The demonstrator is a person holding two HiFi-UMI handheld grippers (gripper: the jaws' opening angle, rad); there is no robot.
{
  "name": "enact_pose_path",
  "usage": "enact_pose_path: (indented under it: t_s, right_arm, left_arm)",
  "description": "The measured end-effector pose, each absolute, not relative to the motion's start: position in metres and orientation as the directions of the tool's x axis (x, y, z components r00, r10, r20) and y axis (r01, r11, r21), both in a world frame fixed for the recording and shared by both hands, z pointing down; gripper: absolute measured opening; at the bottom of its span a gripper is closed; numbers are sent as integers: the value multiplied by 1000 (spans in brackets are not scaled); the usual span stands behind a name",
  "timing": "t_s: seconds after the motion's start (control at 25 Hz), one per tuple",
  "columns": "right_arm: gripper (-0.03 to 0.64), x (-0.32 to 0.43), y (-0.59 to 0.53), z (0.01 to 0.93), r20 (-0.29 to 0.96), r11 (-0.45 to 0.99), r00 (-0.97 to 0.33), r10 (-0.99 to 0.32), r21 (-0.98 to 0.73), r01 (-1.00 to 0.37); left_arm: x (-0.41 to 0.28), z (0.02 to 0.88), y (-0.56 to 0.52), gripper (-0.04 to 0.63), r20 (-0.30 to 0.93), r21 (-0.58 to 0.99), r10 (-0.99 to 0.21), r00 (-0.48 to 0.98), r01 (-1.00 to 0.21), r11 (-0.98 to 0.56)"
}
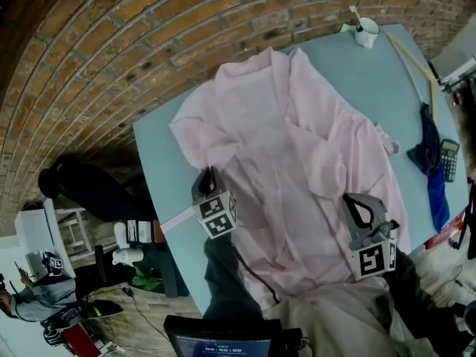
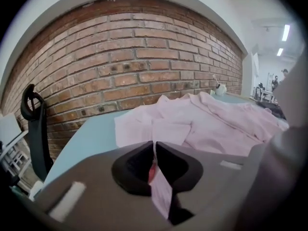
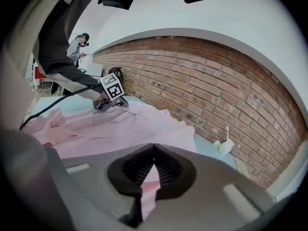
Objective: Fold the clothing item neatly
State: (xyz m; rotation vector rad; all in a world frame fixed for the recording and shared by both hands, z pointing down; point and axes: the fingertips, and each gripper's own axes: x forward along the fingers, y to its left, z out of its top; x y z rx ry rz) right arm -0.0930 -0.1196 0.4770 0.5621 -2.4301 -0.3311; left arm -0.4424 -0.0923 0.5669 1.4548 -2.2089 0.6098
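A big brick wall is standing behind everything. In front of it, a light blue table is filling the middle of the head view.

A pink shirt is lying flat on the table and covering most of it. It is lying open and wrinkly. Its top end is pointing toward the wall, and its bottom edge is reaching the near side of the table, close to the person.

The left gripper is sitting at the left side of the shirt, near the bottom edge. Its jaws are pressing together, and a thin bit of the pink shirt is sticking out between them.

The right gripper is sitting at the bottom right of the shirt, well apart from the left one. Its jaws are also squeezing all the way together, and they are pinching a small fold of the pink shirt.

A dark blue cloth is lying on the right edge of the table, apart from the shirt. A long wooden stick is lying near it, up toward the far corner. A calculator is lying just beside the blue cloth. A white mug is standing at the far corner of the table, by the wall.
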Motion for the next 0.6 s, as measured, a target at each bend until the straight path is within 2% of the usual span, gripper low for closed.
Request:
enact_pose_path:
  t_s: [0.12, 0.2, 0.28, 0.4, 0.44, 0.48, 0.52, 0.6]
  right_arm:
    - [1, -91, -122, 475, 503, 875, -723, -475, 356, -327]
    - [2, -86, -123, 475, 498, 873, -719, -485, 330, -360]
    - [0, -83, -122, 474, 503, 871, -712, -490, 311, -380]
    - [1, -84, -116, 469, 501, 870, -712, -492, 315, -380]
    - [2, -84, -114, 466, 497, 869, -715, -493, 323, -375]
    - [0, -84, -111, 462, 492, 868, -717, -493, 331, -370]
    - [1, -82, -107, 459, 486, 867, -720, -495, 337, -368]
    - [0, -72, -101, 453, 474, 860, -720, -507, 331, -388]
  left_arm:
    - [-415, 508, -99, 23, 445, 38, -834, -326, -924, 381]
    - [-364, 463, -115, 23, 340, 199, -915, -220, -933, 298]
    - [-299, 438, -131, 23, 274, 286, -958, -78, -945, 159]
    - [-219, 454, -147, 26, 317, 315, -945, 83, -949, 22]
    - [-198, 469, -150, 49, 368, 304, -921, 128, -952, -11]
    - [-178, 481, -150, 235, 414, 297, -891, 185, -953, -60]
    - [-159, 490, -145, 359, 446, 297, -861, 246, -948, -117]
    - [-136, 492, -122, 351, 468, 298, -830, 303, -939, -175]
